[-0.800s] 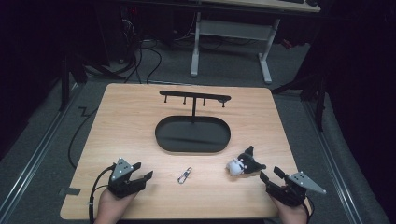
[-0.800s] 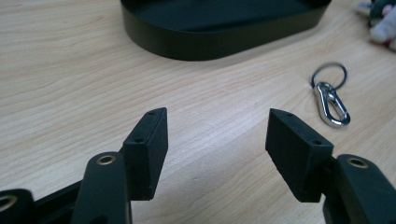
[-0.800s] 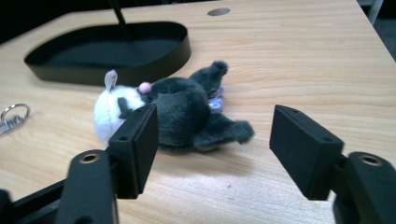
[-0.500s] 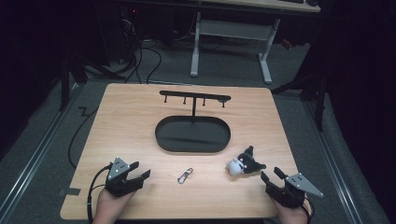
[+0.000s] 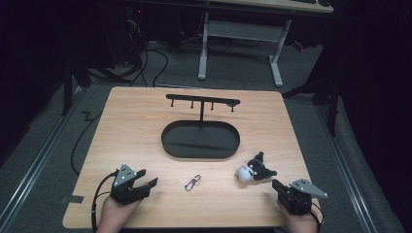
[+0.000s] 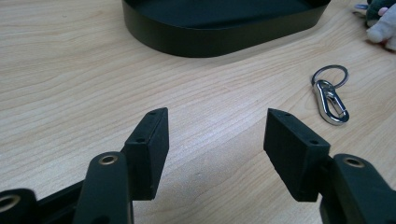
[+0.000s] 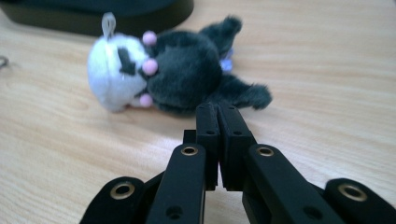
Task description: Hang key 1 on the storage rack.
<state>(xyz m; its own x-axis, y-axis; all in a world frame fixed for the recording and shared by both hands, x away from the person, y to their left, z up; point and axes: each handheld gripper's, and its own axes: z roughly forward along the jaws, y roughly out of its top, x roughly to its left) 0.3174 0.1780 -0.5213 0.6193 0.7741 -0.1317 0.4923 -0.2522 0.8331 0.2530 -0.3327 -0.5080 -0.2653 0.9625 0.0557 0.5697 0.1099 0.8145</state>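
A small black and white plush toy (image 5: 254,169) lies on the wooden table (image 5: 131,126), right of centre; in the right gripper view the plush (image 7: 177,70) is just beyond my jaws. My right gripper (image 5: 279,187) rests near the front right edge, shut on nothing (image 7: 217,112). A silver carabiner clip with a ring (image 5: 192,182) lies at front centre, and the clip (image 6: 330,95) appears to the right of my left jaws. My left gripper (image 5: 146,179) sits at front left, open and empty (image 6: 215,126).
A black oval tray (image 5: 200,139) occupies the middle of the table, with a black T-shaped hook stand (image 5: 202,102) rising from its far side. The tray's wall (image 6: 224,39) is ahead of the left jaws. Desk legs and cables stand beyond the table.
Both grippers have drawn slightly back toward the front edge. The plush, the clip and the tray have not moved.
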